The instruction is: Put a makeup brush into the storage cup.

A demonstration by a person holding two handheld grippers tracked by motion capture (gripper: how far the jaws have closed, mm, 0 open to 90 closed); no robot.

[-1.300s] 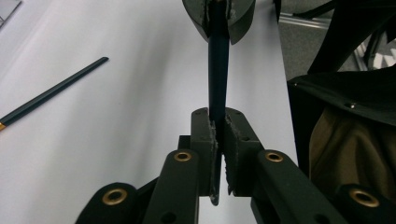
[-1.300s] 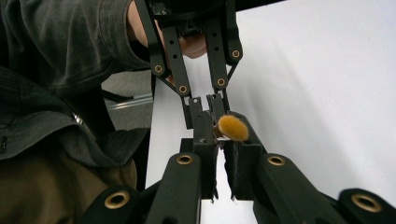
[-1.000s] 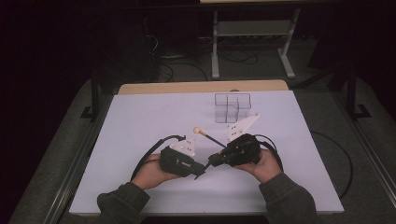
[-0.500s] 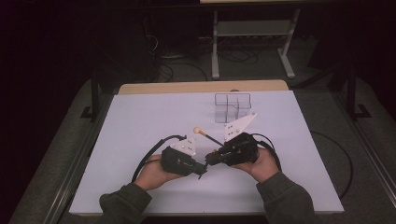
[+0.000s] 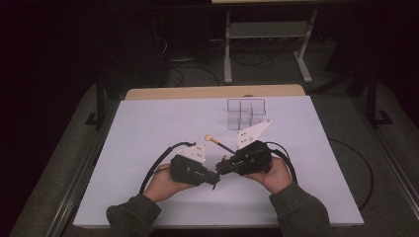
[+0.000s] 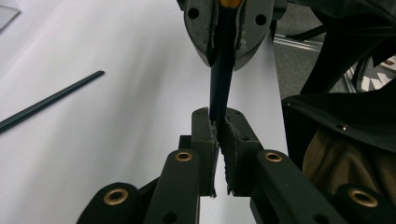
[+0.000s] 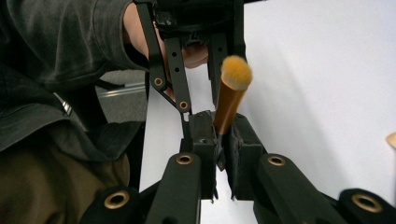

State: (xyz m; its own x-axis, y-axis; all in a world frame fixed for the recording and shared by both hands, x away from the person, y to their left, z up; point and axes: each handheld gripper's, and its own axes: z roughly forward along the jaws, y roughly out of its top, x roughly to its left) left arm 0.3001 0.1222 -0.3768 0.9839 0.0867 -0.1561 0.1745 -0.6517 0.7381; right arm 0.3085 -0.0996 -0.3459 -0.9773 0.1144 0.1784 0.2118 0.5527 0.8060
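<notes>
A slim makeup brush (image 6: 219, 88) with a dark handle, gold ferrule and orange bristles (image 7: 236, 72) is clamped from both ends. My left gripper (image 6: 217, 122) is shut on the handle. My right gripper (image 7: 223, 128) is shut on it near the ferrule, and the bristles stick up past its jaws. In the high view, the left gripper (image 5: 215, 178) and right gripper (image 5: 221, 168) meet tip to tip over the front middle of the white table (image 5: 148, 123). A second brush (image 5: 220, 143) with a round tan tip lies flat just behind them.
A clear compartmented organizer (image 5: 245, 112) stands at the back, right of centre. The second brush's dark handle (image 6: 51, 100) lies on the table to the left in the left gripper view. Cables trail from both grippers. A dark floor and a metal rack lie beyond the table.
The right gripper has edged slightly left toward the left one. Both stay shut on the same brush.
</notes>
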